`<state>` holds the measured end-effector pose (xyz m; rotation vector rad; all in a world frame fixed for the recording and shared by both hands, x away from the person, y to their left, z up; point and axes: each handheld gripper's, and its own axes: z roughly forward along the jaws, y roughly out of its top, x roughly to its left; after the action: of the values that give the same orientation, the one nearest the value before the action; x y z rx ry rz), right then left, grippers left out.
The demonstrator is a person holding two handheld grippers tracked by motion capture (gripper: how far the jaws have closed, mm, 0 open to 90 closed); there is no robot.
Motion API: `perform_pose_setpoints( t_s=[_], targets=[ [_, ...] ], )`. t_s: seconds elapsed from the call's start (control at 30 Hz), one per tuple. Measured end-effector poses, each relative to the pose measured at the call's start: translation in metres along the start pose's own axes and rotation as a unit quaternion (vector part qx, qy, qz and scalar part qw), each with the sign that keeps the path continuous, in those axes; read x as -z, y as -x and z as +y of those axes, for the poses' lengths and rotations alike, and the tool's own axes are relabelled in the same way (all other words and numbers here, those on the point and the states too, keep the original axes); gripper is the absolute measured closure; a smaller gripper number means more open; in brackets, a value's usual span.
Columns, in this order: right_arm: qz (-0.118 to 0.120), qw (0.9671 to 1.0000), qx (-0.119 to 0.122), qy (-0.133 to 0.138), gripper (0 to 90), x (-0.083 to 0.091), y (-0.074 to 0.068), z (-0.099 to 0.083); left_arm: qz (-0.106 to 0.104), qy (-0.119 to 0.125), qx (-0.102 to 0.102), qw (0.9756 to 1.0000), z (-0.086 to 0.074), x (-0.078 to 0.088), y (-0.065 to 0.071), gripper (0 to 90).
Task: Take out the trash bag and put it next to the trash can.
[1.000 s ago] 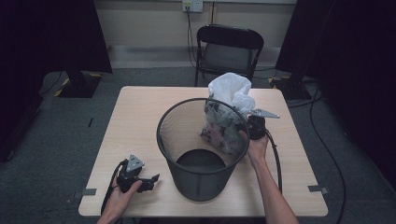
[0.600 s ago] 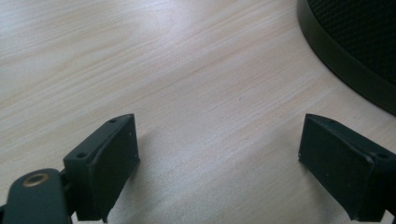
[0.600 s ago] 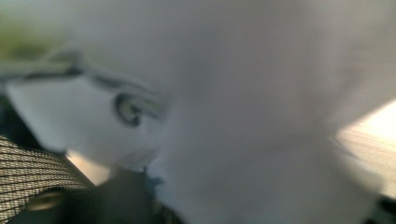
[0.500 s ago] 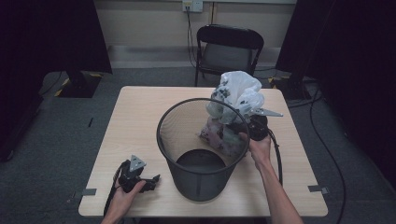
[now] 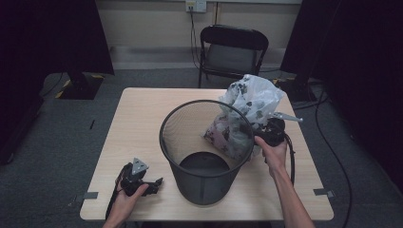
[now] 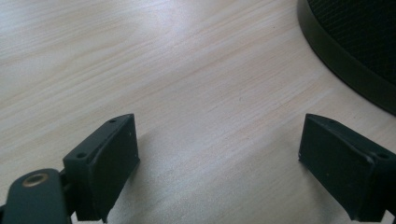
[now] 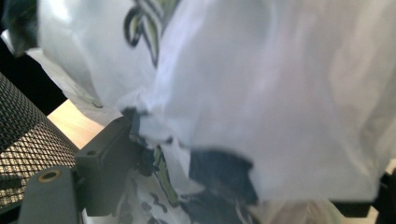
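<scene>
- At the bin's far right rim, our right gripper clenches the bag; we should lift it clear of the mesh before releasing into the opening.
- Our left gripper rests released on the table.
- Since earlier, the bag has shifted right, outside the rim.

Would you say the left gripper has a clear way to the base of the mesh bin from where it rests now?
Probably yes. The left gripper lies on the table with its jaws open, and bare wood alone separates it from the base of the mesh bin. The right gripper holds the plastic bag on the far side.
</scene>
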<state>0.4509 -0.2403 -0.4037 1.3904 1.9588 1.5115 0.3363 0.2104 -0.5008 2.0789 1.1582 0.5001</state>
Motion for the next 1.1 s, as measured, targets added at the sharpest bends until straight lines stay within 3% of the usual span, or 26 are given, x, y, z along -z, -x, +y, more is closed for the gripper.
perform_pose_setpoints(
  t_s=[0.07, 0.17, 0.23, 0.37, 0.53, 0.57, 0.67, 0.73, 0.77, 0.8, 0.83, 1.1],
  targets=[
    [-0.019, 0.9998, -0.005, 0.008, 15.7, 0.008, 0.006, 0.002, 0.0, 0.0, 0.0, 1.0, 0.0, 0.0, 0.0, 11.0],
    [-0.014, 0.9998, -0.011, 0.008, 24.5, 0.011, 0.01, 0.003, -0.001, 0.0, 0.001, 1.0, 0.0, 0.0, 0.0, 11.0],
    [-0.004, 1.0, 0.002, 0.005, 55.0, 0.009, 0.008, 0.005, -0.001, 0.0, 0.001, 1.0, 0.0, 0.0, 0.0, 11.0],
    [0.01, 0.9996, 0.023, -0.012, 86.0, -0.003, -0.003, 0.011, 0.0, 0.0, 0.0, 1.0, 0.0, 0.0, 0.0, 11.0],
    [0.03, 0.9988, 0.036, 0.015, 89.4, -0.018, -0.022, 0.023, -0.001, 0.001, 0.0, 1.0, 0.0, 0.0, 0.0, 11.0],
    [0.033, 0.9984, 0.039, 0.025, 87.4, -0.023, -0.028, 0.027, -0.001, 0.001, 0.001, 1.0, 0.0, 0.0, 0.0, 11.0],
    [0.006, 0.9986, 0.05, -0.013, 51.9, -0.033, -0.03, 0.025, -0.001, 0.001, 0.001, 1.0, 0.0, 0.0, 0.0, 11.0],
    [0.002, 0.999, 0.041, -0.015, 33.3, -0.03, -0.027, 0.022, -0.001, 0.001, 0.001, 1.0, 0.0, 0.0, 0.0, 11.0],
    [0.0, 0.9992, 0.037, -0.012, 26.9, -0.026, -0.025, 0.022, -0.002, 0.001, 0.001, 1.0, 0.0, 0.0, 0.0, 11.0],
    [0.0, 0.9992, 0.037, -0.012, 26.9, -0.026, -0.025, 0.022, -0.002, 0.001, 0.001, 1.0, 0.0, 0.0, 0.0, 11.0],
    [-0.009, 0.9994, 0.031, -0.013, 17.7, -0.018, -0.022, 0.022, -0.002, 0.002, 0.001, 1.0, 0.0, 0.0, 0.0, 11.0],
    [-0.032, 0.9992, 0.025, 0.005, 15.0, 0.017, -0.007, 0.025, -0.002, 0.001, 0.001, 1.0, 0.0, 0.0, 0.0, 11.0]
  ],
)
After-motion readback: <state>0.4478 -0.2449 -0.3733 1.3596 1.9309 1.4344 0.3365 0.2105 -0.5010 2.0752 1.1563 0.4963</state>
